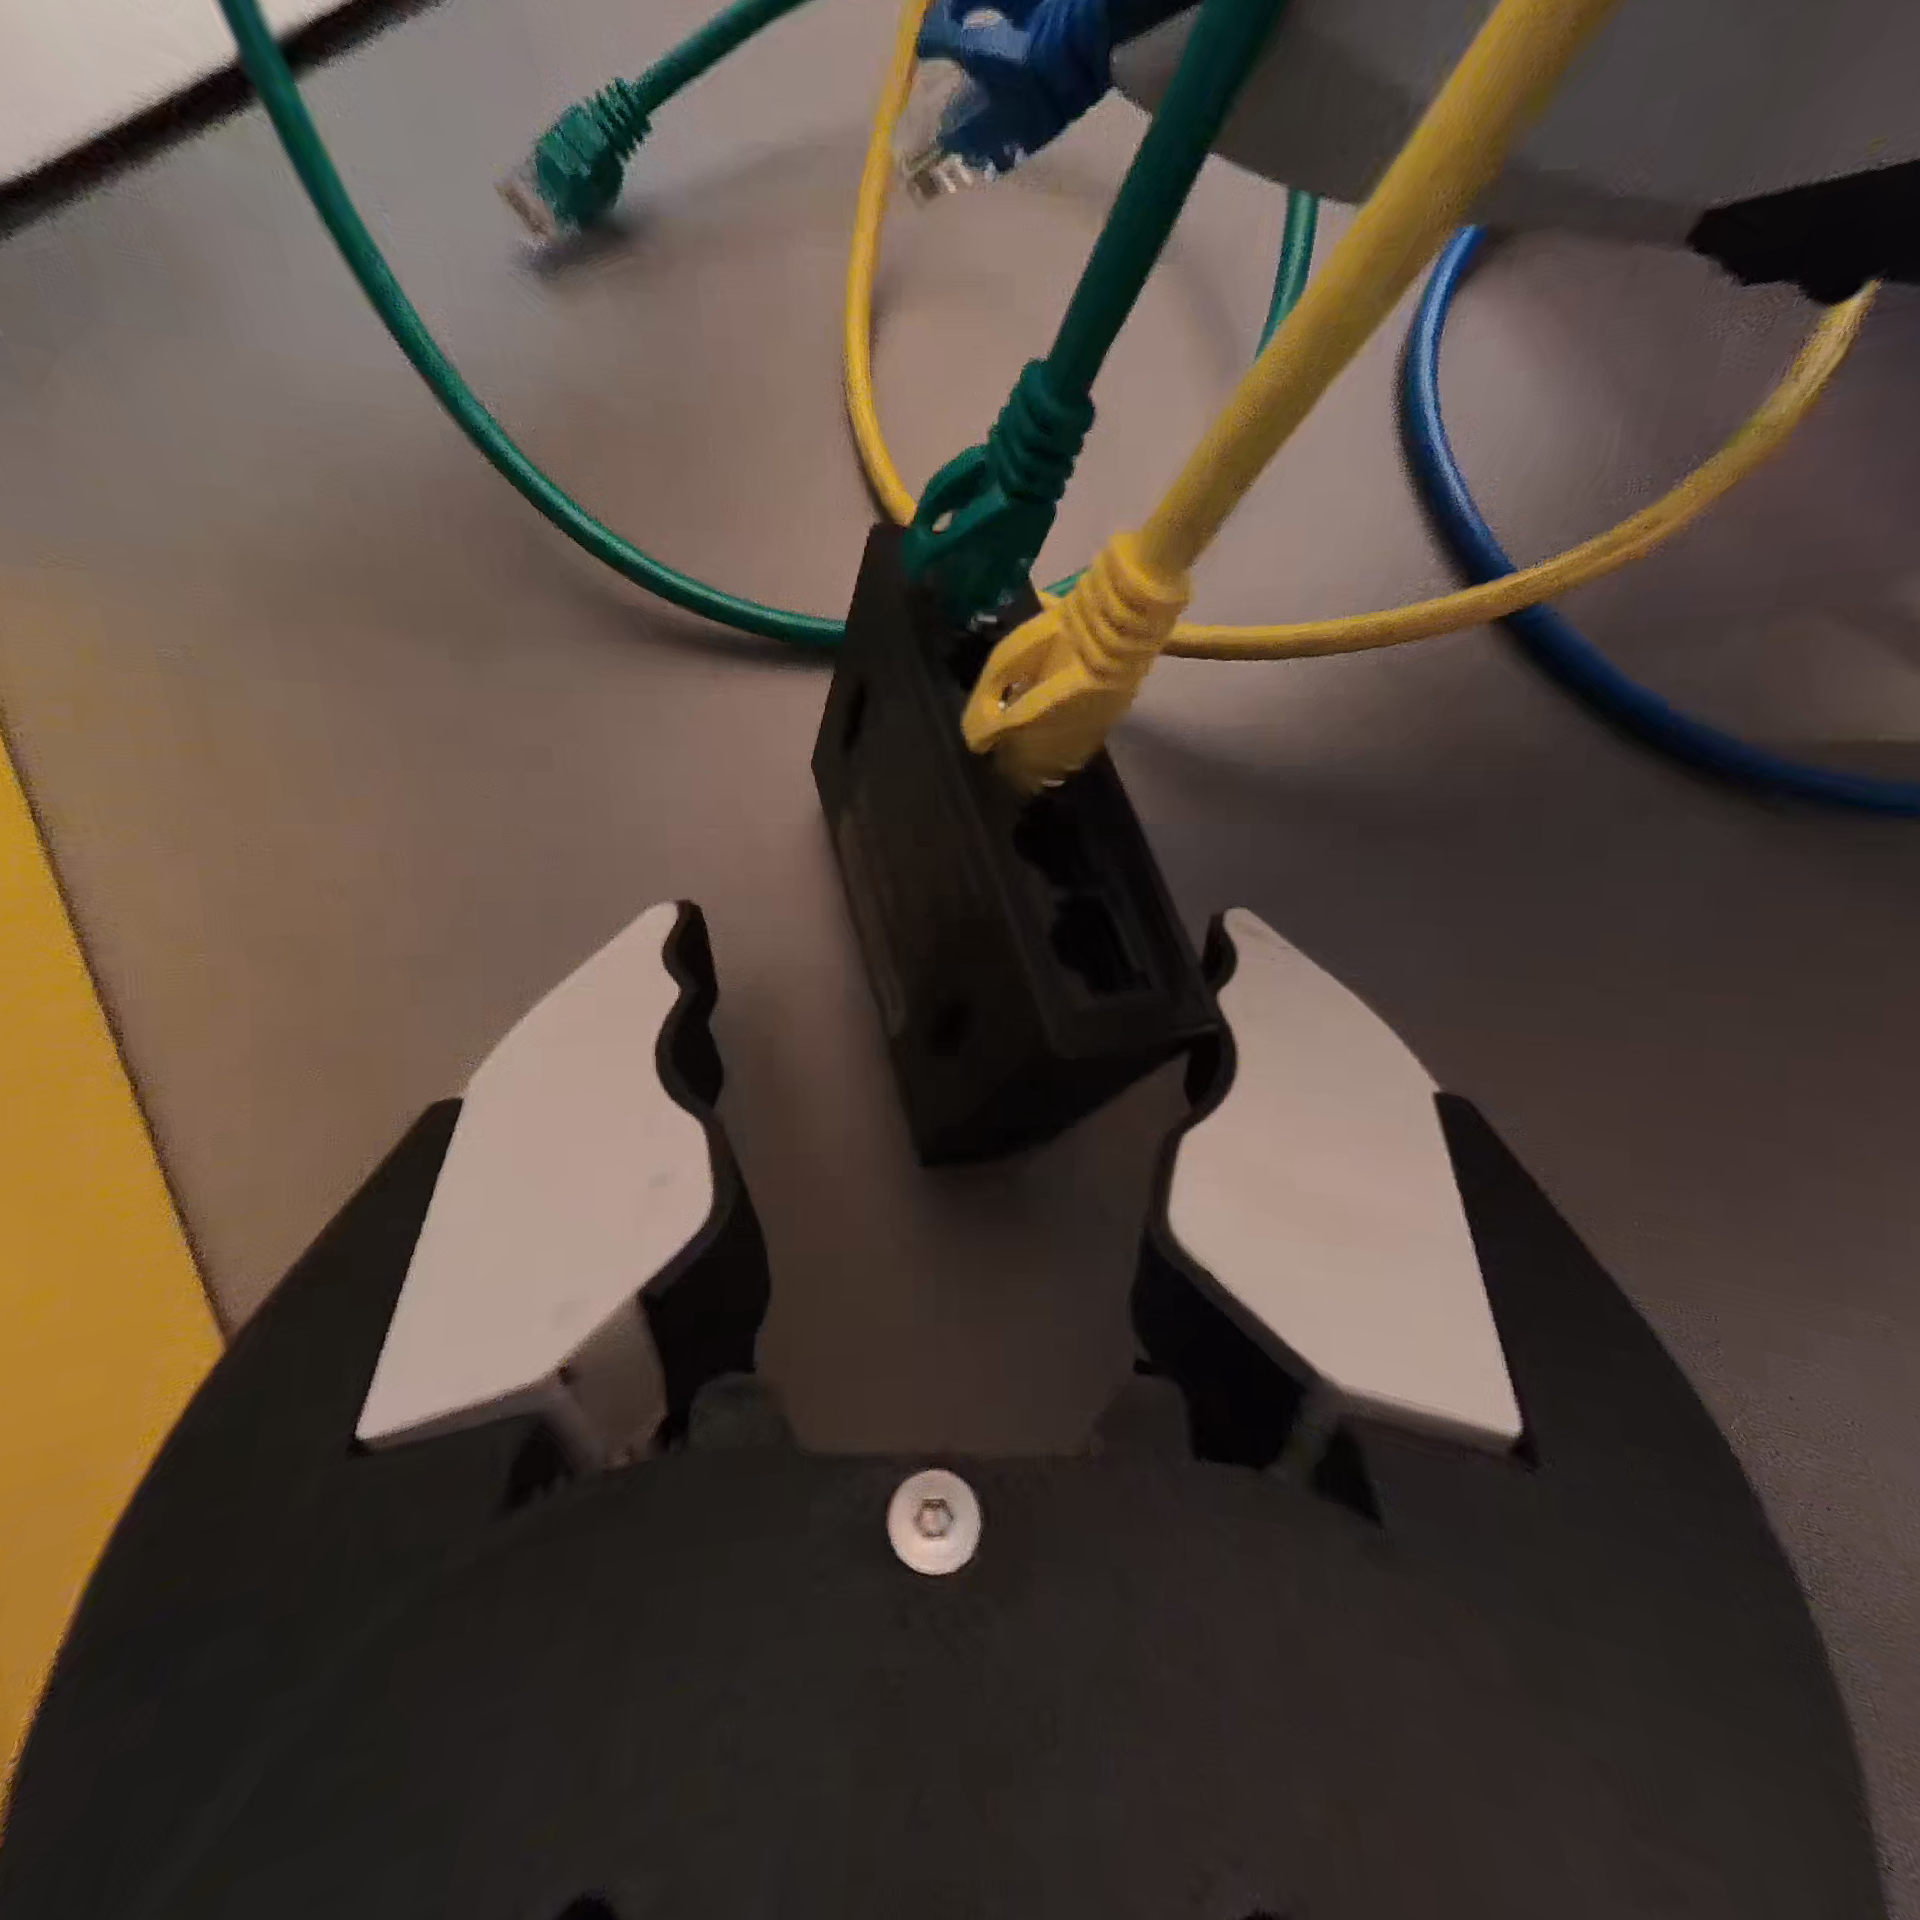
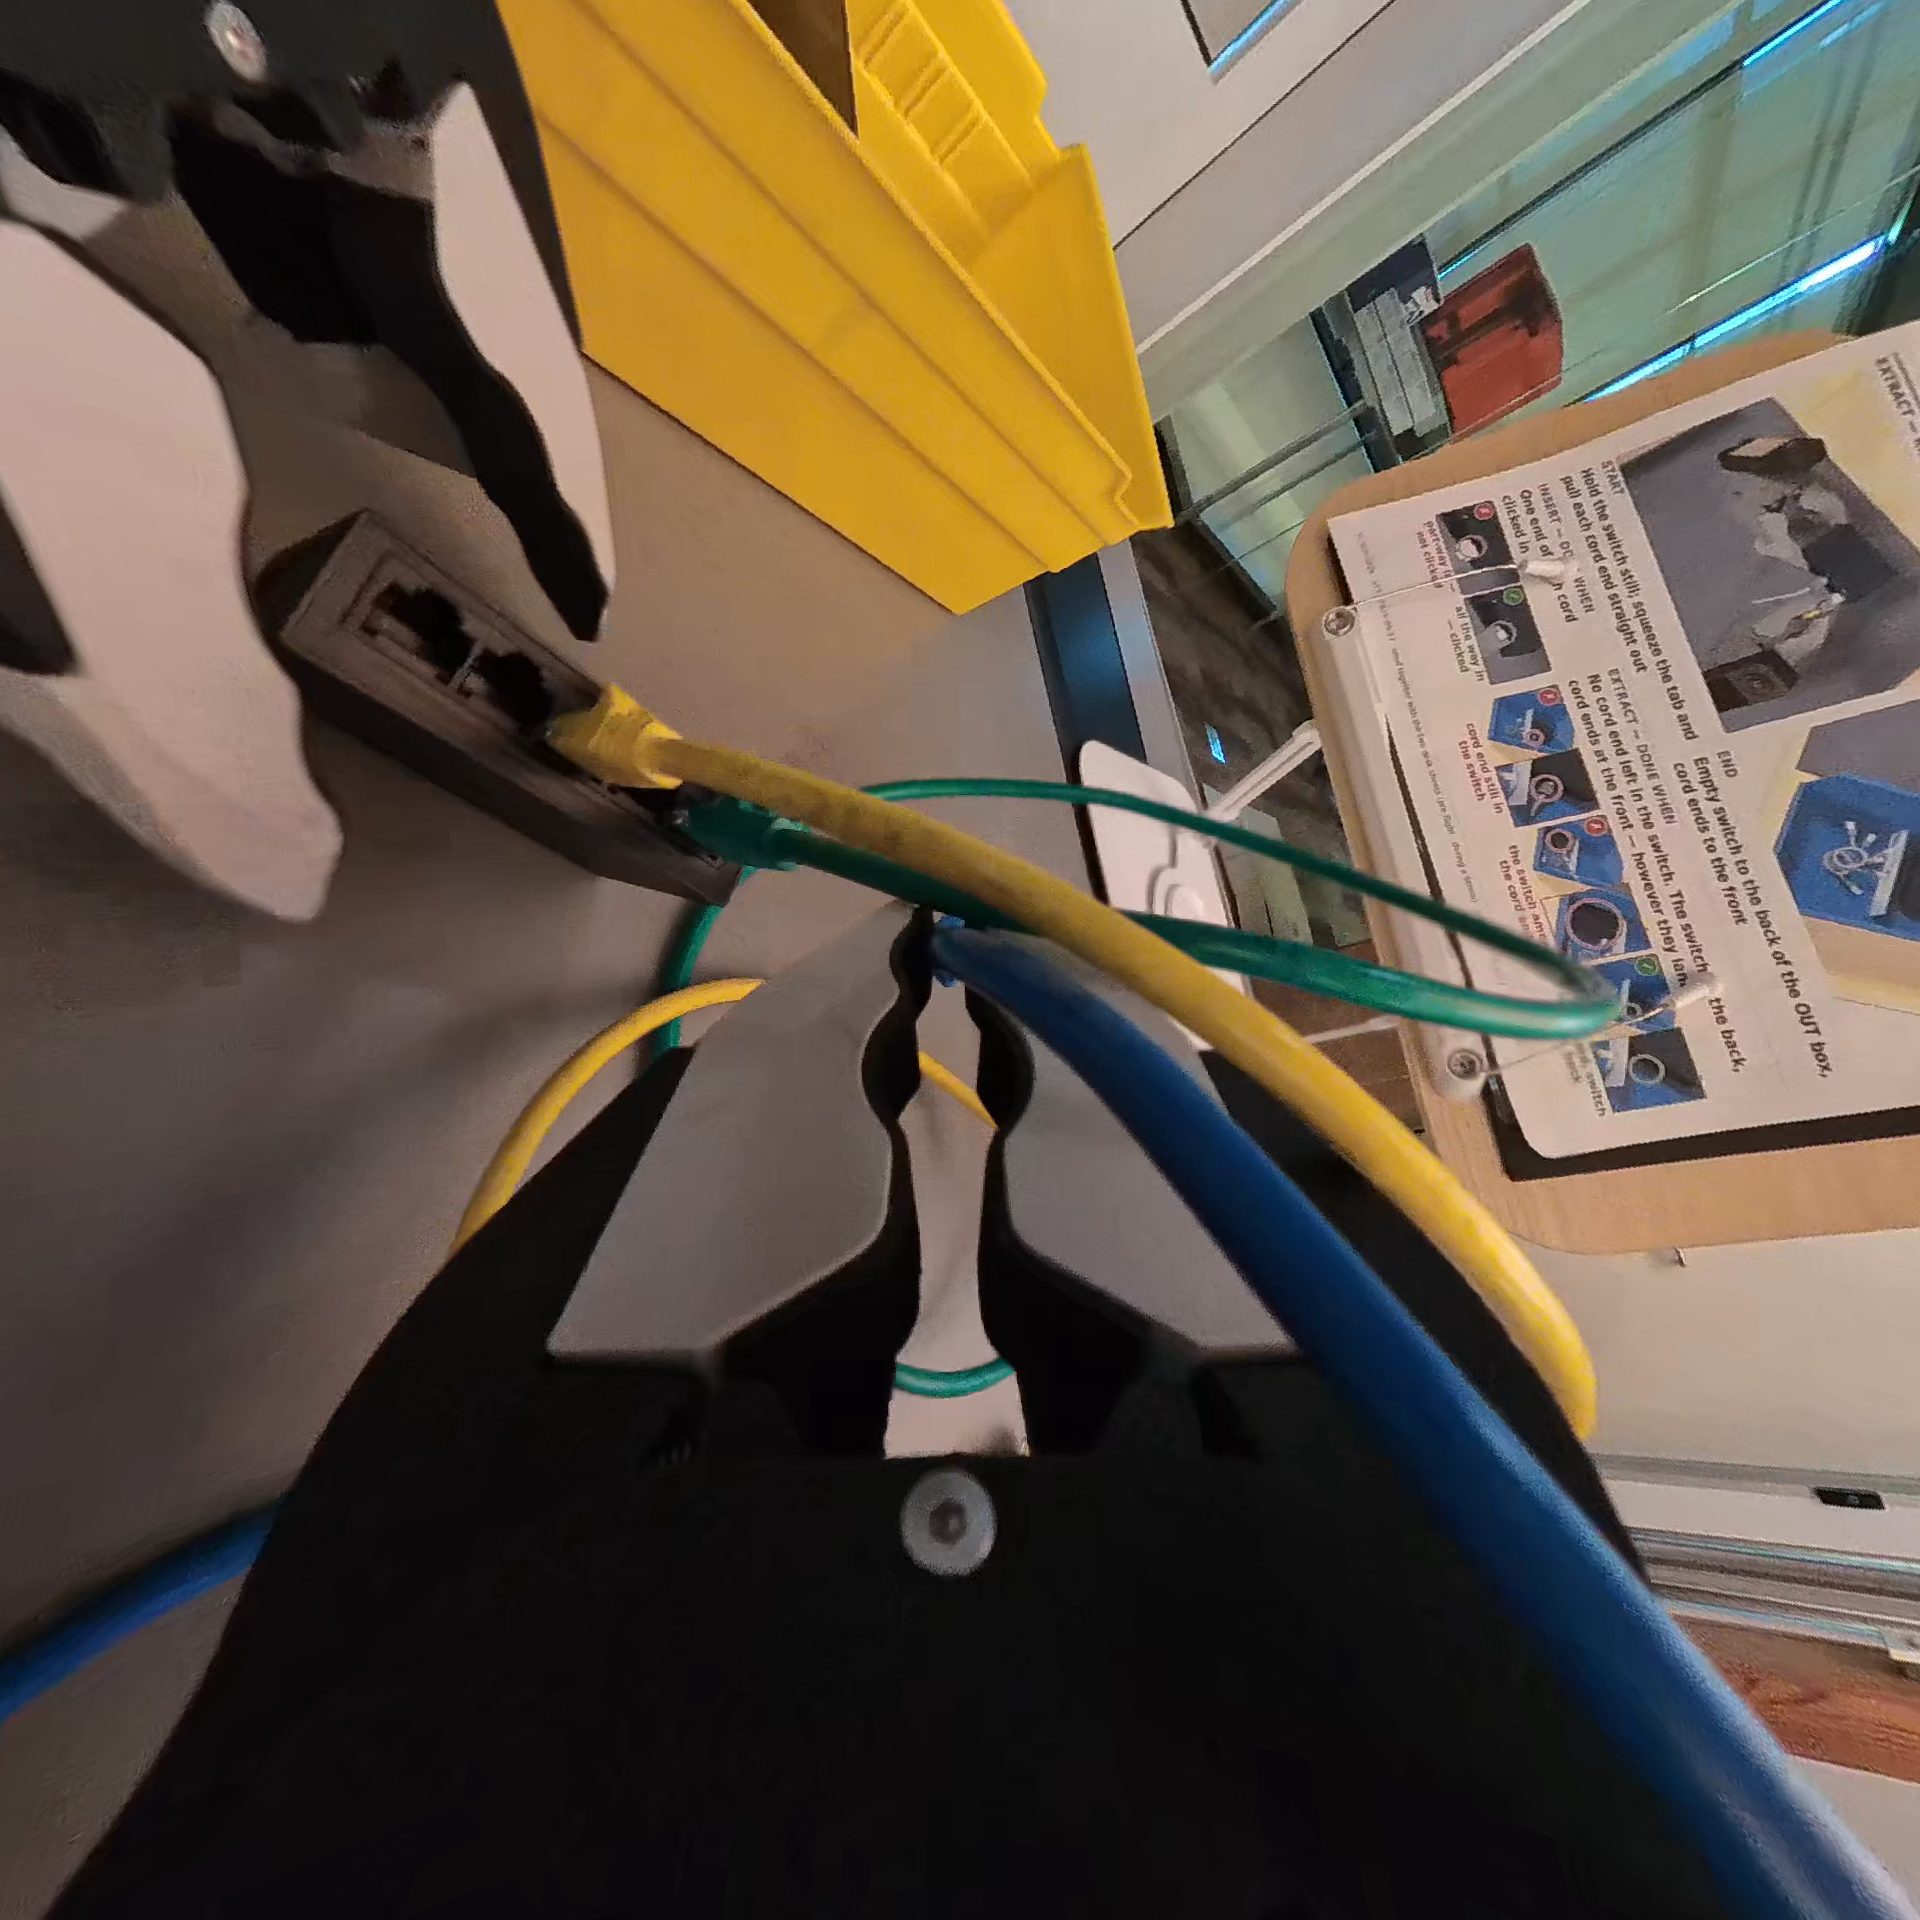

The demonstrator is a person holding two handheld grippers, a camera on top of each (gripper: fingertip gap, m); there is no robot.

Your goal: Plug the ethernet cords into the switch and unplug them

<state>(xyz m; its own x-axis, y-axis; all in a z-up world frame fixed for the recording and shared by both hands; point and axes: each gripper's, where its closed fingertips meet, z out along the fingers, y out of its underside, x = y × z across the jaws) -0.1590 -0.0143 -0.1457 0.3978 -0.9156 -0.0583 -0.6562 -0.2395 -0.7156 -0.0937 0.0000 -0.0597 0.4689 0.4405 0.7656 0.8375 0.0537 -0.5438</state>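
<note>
The black switch (image 1: 997,914) lies on the grey table between the fingers of my open left gripper (image 1: 951,935), close to the right finger. A green plug (image 1: 987,509) and a yellow plug (image 1: 1070,675) sit in its far ports; the near ports are empty. My right gripper (image 2: 930,945) is shut on the end of the blue cord (image 2: 1351,1299), a short way from the switch (image 2: 488,707). In the left wrist view the blue plug (image 1: 987,114) hangs at the top by a right finger (image 1: 1403,114). A loose green plug (image 1: 577,166) lies on the table.
A yellow bin (image 2: 831,312) stands just beyond the switch and shows at the left edge of the left wrist view (image 1: 62,1091). Green, yellow and blue cord loops lie around the switch. An instruction sheet on a wooden board (image 2: 1610,779) is off the table's edge. My hands' fingertips stand some 11 centimeters from each other.
</note>
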